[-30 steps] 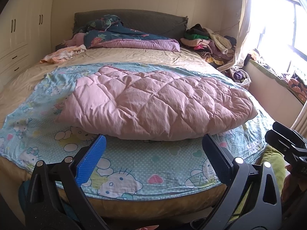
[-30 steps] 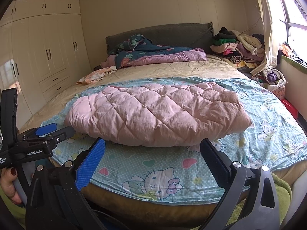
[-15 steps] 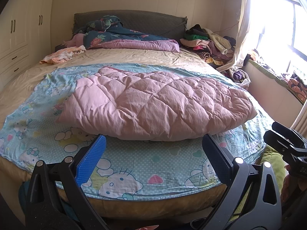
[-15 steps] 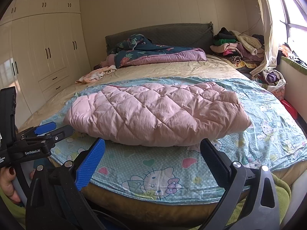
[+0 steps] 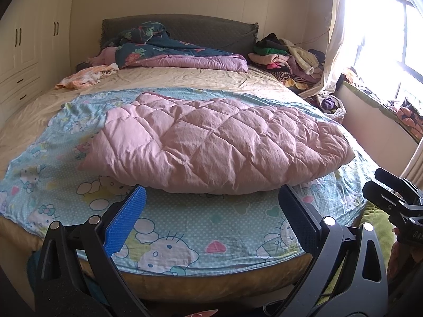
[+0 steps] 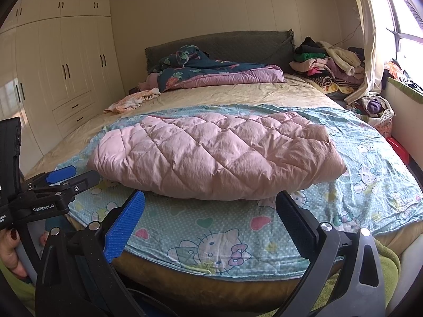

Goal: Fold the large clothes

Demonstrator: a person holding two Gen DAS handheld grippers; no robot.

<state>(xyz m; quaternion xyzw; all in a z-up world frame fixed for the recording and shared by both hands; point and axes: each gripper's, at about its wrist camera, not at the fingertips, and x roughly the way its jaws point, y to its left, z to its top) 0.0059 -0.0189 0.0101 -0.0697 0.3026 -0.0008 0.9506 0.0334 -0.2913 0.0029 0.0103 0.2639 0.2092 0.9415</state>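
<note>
A pink quilted padded garment [image 5: 211, 145] lies folded flat on a light-blue cartoon-cat sheet [image 5: 185, 227] on the bed; it also shows in the right wrist view [image 6: 216, 158]. My left gripper [image 5: 211, 211] is open and empty, held off the bed's near edge, short of the garment. My right gripper [image 6: 211, 214] is open and empty, also at the near edge. Each gripper shows in the other's view: the right gripper at the right edge [image 5: 394, 200], the left gripper at the left edge [image 6: 63, 182].
A dark floral duvet [image 5: 169, 50] lies by the grey headboard. A small peach cloth [image 5: 87, 76] lies far left. A pile of clothes [image 5: 288, 58] sits at the far right corner by the curtain and window. Cream wardrobes [image 6: 66, 79] line the left wall.
Both views have shifted only slightly; the garment and sheet lie as before and both grippers stay open.
</note>
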